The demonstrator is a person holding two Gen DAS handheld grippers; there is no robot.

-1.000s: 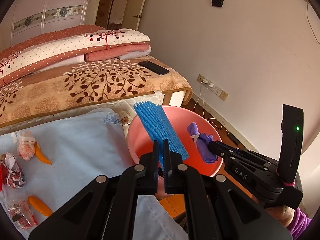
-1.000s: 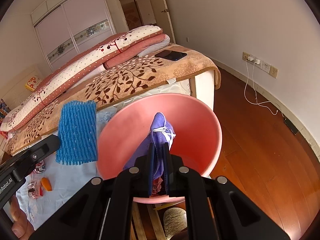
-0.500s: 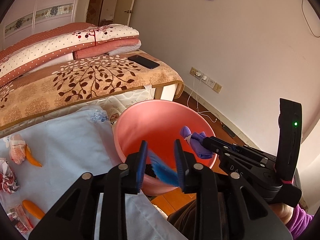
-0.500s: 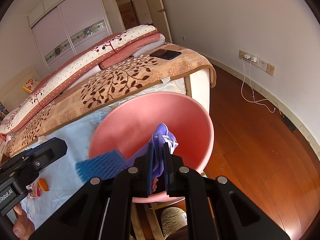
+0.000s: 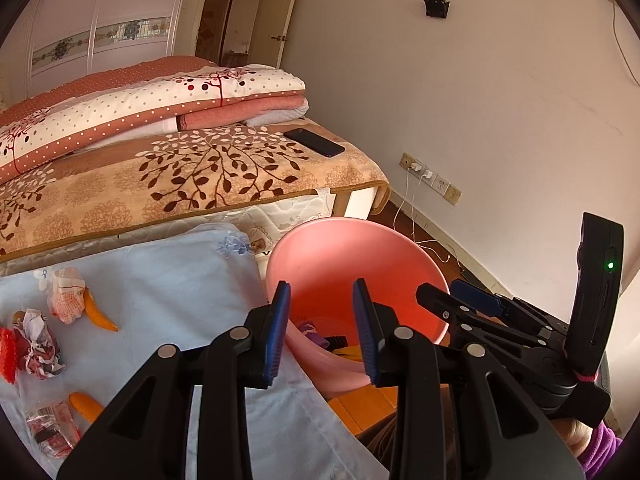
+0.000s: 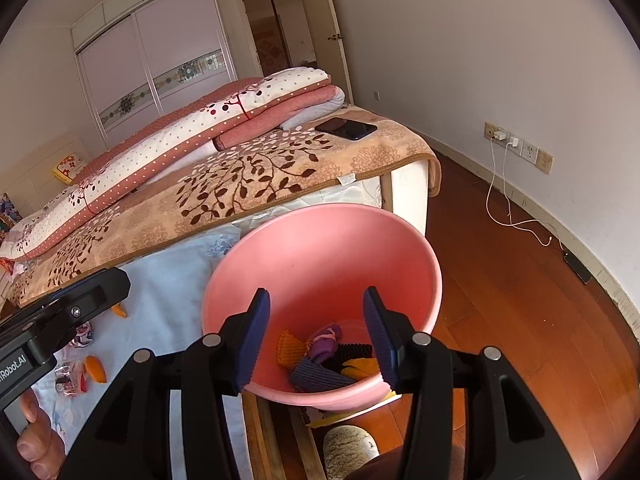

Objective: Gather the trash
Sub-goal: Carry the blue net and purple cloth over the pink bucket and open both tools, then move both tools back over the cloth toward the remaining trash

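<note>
Before you: smooth, matt pink plastic basin (image 6: 320, 240); glossy reddish wood floor (image 6: 520, 320); soft pale-blue cloth (image 5: 160, 280); crumpled paper (image 5: 38, 344); plush leaf-patterned blanket (image 5: 200, 176); ribbed blue finger pads (image 5: 276, 340).

Open basin (image 6: 420, 264) mouth below both grippers

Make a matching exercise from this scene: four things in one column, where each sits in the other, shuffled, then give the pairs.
Things:
1. purple crumpled cloth scrap
2. black smartphone
3. white phone charger
4. orange peel pieces

Places:
A. plugged into the wall socket
B. on the light blue sheet
C. inside the pink plastic basin
D. on the leaf-patterned beige blanket

Pairs: 1-C, 2-D, 3-A, 4-B
</note>
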